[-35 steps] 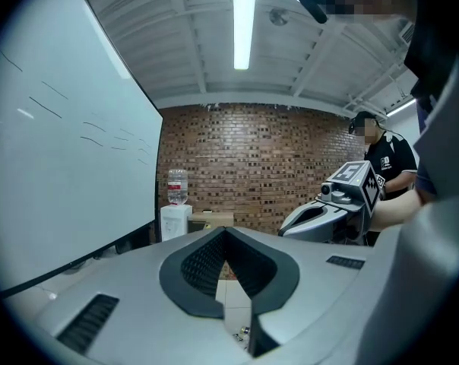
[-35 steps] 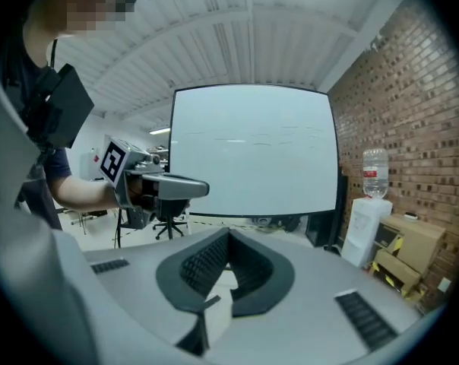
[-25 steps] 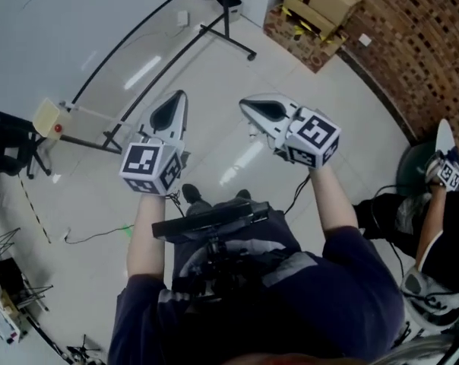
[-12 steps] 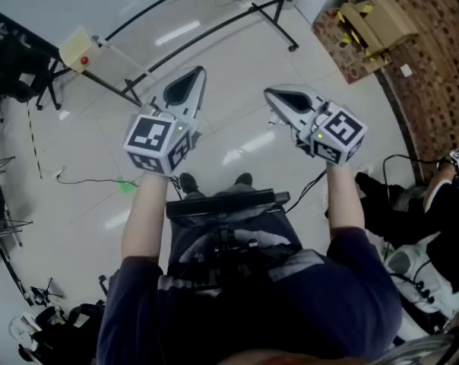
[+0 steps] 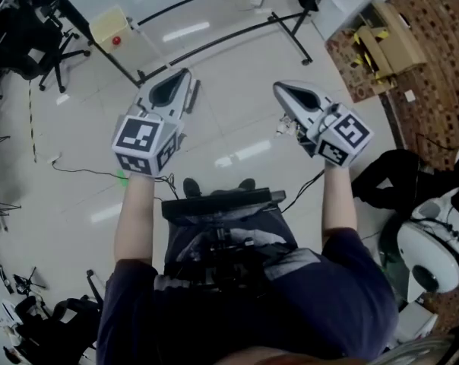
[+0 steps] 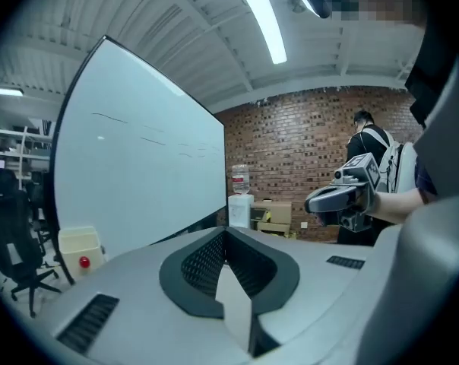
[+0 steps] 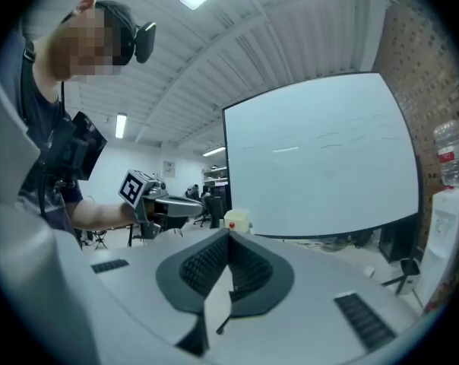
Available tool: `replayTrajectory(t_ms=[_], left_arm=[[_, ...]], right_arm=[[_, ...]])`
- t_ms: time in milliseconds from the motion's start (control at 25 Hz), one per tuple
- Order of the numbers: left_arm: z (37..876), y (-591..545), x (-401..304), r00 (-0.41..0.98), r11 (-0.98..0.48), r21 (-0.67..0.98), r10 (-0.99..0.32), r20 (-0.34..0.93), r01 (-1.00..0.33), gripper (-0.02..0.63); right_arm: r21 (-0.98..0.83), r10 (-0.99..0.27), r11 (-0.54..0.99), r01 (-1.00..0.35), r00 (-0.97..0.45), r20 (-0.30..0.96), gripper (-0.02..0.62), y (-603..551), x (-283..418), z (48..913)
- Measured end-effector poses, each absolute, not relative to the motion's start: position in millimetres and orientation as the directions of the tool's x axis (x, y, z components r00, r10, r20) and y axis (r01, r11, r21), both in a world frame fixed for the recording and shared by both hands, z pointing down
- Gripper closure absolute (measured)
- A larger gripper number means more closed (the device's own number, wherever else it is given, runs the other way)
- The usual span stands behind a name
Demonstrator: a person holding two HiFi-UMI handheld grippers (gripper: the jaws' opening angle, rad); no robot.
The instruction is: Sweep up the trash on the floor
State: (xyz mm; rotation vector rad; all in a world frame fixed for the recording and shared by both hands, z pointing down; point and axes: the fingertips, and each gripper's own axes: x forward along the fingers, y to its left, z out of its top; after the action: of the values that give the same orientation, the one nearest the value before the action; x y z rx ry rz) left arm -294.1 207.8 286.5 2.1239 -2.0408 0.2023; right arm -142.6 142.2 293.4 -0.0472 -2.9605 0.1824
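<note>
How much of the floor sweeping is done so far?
Nothing looks done. In hand: nothing, the left gripper and right gripper are both shut and empty above the floor. Left: no broom, dustpan or clear trash shows, so finding a tool and all the sweeping remain.

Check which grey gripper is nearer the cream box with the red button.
The left gripper; the cream red-button box lies up-left of it, while the right gripper sits toward the brick wall.
</note>
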Motion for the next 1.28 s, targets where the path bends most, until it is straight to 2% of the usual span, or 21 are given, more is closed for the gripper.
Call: replayTrajectory(t_ms=[320, 560, 960, 1280], left_arm=[[289.7, 264.1, -384.6, 0.002, 0.009, 0.051, -0.980, 0.200, -0.999, 0.606], [288.0, 294.2, -423.9, 0.007, 0.006, 0.078, -0.985, 0.173, -0.997, 0.606], [283.7, 321.6, -441.1, 0.024, -0.011, 0.090, -0.988, 0.149, -0.996, 0.606], [274.8, 349.5, -461.0, -0.024, 0.034, 0.078, -0.991, 0.130, -0.996, 0.606]], right_arm=[[-0.083, 0.135, 0.989, 0.119, -0.967, 0.215, 0.586, 220.4, -245.5, 283.9], [-0.032, 0.161, 0.987, 0.158, -0.962, 0.222, 0.586, 262.1, -304.5, 270.2], [0.005, 0.158, 0.986, 0.165, -0.956, 0.249, 0.586, 293.6, -334.1, 266.5], [0.056, 0.170, 0.980, 0.189, -0.955, 0.242, 0.586, 313.6, -359.0, 259.7]])
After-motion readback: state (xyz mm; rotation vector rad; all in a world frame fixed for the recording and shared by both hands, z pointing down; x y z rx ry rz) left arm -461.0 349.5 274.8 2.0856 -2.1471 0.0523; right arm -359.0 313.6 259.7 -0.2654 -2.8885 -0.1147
